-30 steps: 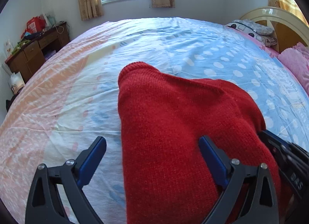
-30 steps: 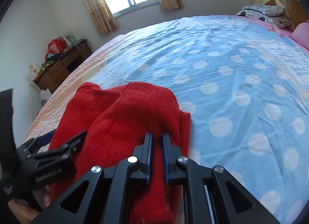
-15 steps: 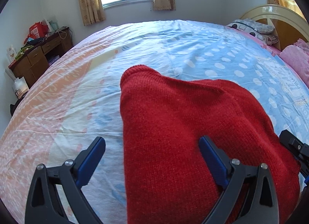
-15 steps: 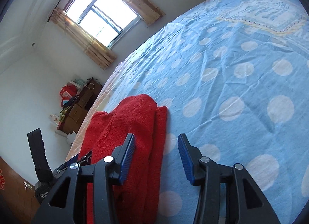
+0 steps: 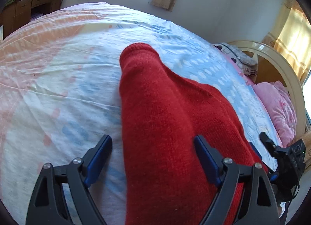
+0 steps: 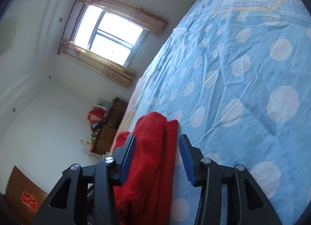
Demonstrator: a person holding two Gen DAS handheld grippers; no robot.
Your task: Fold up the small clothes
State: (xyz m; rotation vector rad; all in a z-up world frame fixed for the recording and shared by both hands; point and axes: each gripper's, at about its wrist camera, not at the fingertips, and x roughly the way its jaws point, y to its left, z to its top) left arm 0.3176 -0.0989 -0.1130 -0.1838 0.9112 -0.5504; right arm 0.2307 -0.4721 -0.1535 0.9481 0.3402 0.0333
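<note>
**Grippers spread apart over folded red knit**

Left gripper (image 5: pixel 152 159) sits low over the bed, jaws spread wide; its blue pads (image 5: pixel 100 159) straddle the near end of the red sweater (image 5: pixel 165 120) without pinching it. The right pad lies against or just above the knit, and which of the two cannot be told. Right gripper (image 6: pixel 156 159) is rolled hard to one side, so the room looks tipped in its view; its jaws stand apart as well, one on each side of the sweater's folded edge (image 6: pixel 155 147), holding nothing.

A second ago the right gripper's jaws were closed on the knit; half a second ago they had parted, and since then the tool has rolled further and the sweater sits lower and smaller in its view. The left gripper's opening is unchanged, though its camera has swung right, bringing the headboard (image 5: pixel 276 59) and pink pillow (image 5: pixel 276 104) further into view.

The sweater lies folded in a long bundle on the bedsheet (image 5: pixel 58 89), its rounded far end pointing toward the window (image 6: pixel 108 36). Its near end is cut off by the bottom of both views. At the left view's right edge, the other tool's black body is only partly visible. The cluttered desk (image 6: pixel 108 127) by the wall is blurred.
</note>
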